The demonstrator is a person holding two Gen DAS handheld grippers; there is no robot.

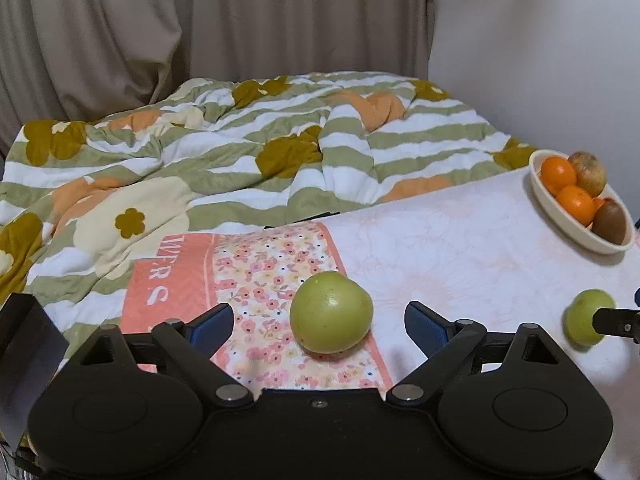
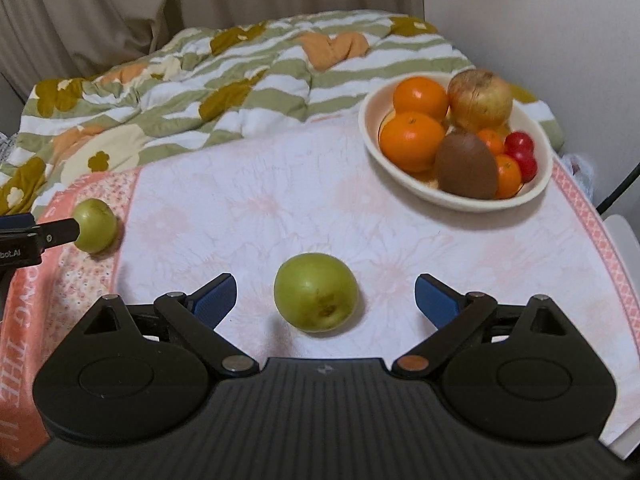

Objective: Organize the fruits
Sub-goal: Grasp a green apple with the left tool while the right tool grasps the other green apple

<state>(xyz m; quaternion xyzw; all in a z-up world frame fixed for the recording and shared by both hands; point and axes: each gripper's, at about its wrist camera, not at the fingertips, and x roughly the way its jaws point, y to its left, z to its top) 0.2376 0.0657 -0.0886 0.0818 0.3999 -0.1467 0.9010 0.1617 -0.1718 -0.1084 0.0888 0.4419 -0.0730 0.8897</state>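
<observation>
Two green fruits lie on the pink cloth. In the left wrist view one green fruit (image 1: 331,312) sits between the fingers of my open left gripper (image 1: 319,322), untouched. The other green fruit (image 1: 588,318) is at the right edge, behind a finger of the right gripper. In the right wrist view that fruit (image 2: 315,297) lies between the fingers of my open right gripper (image 2: 325,298), and the first fruit (image 2: 95,225) is at the left by a finger of the left gripper. A cream bowl (image 2: 400,178) at the back right holds oranges, a kiwi, an apple and small red fruits.
A striped flowered quilt (image 1: 224,152) lies rumpled behind the cloth. Beige curtains (image 1: 200,20) and a white wall stand at the back. The cloth's right edge (image 2: 600,224) drops off by a white object and a dark cable.
</observation>
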